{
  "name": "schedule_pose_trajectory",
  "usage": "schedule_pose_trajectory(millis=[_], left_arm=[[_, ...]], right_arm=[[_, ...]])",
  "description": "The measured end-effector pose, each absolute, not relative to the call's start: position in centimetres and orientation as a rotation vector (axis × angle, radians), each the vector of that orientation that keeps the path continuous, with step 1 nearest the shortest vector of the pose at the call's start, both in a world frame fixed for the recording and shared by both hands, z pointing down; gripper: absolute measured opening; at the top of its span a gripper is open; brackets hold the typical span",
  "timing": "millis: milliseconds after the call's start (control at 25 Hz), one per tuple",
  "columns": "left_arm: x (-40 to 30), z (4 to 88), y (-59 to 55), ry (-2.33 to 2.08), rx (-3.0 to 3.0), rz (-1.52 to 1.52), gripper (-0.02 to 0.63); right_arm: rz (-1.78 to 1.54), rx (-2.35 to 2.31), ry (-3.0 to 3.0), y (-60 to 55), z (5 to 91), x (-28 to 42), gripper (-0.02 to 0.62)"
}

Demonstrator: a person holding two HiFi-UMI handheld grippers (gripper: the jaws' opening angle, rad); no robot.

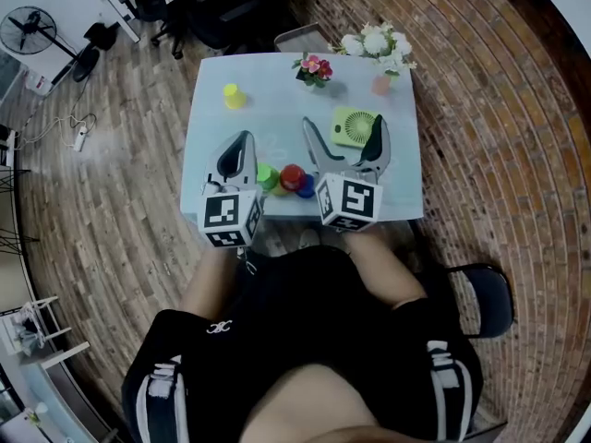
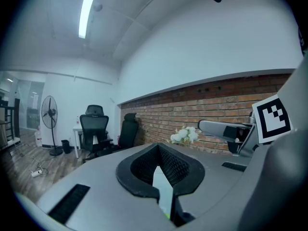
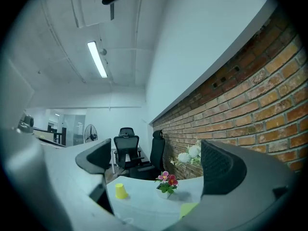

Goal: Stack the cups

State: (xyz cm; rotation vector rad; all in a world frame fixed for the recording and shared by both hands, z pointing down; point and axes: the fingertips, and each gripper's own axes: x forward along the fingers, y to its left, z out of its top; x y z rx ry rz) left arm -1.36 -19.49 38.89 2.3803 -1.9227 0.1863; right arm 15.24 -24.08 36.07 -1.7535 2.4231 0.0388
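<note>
Near the table's front edge, a green cup (image 1: 267,176), a red cup (image 1: 293,175) and a blue cup (image 1: 307,189) stand close together between my two grippers. A yellow cup (image 1: 235,96) (image 3: 120,190) stands alone, upside down, at the far left of the table. A pink cup (image 1: 381,84) sits at the far right by the white flowers. My left gripper (image 1: 240,146) (image 2: 161,174) hovers just left of the green cup, its jaws together and empty. My right gripper (image 1: 343,135) (image 3: 159,163) is right of the cluster, jaws wide apart with nothing between them.
A green desk fan (image 1: 352,125) (image 3: 190,208) lies under the right gripper's jaws. A small pot of pink flowers (image 1: 314,68) (image 3: 165,182) and white flowers (image 1: 377,42) (image 3: 187,154) stand at the table's far edge. Office chairs (image 3: 127,146) and a brick wall lie beyond the light table (image 1: 277,109).
</note>
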Motion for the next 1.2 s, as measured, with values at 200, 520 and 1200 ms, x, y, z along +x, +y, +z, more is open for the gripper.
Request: schedule_pose_trajectory(millis=[200, 520, 1200], left_arm=[[-4.7, 38.7, -19.2, -1.941, 2.379, 0.162, 0.002], [-15.2, 38.1, -17.5, -1.963, 2.350, 0.154, 0.002], [-33.7, 41.4, -15.6, -1.929, 2.298, 0.186, 0.002]], right_arm=[[-0.064, -1.754, 2.389, -23.5, 35.7, 11.7, 0.552], [-0.163, -1.757, 2.350, -22.6, 34.8, 1.4, 0.552], [-0.147, -1.987, 2.308, -27.9, 42.2, -18.3, 0.551]])
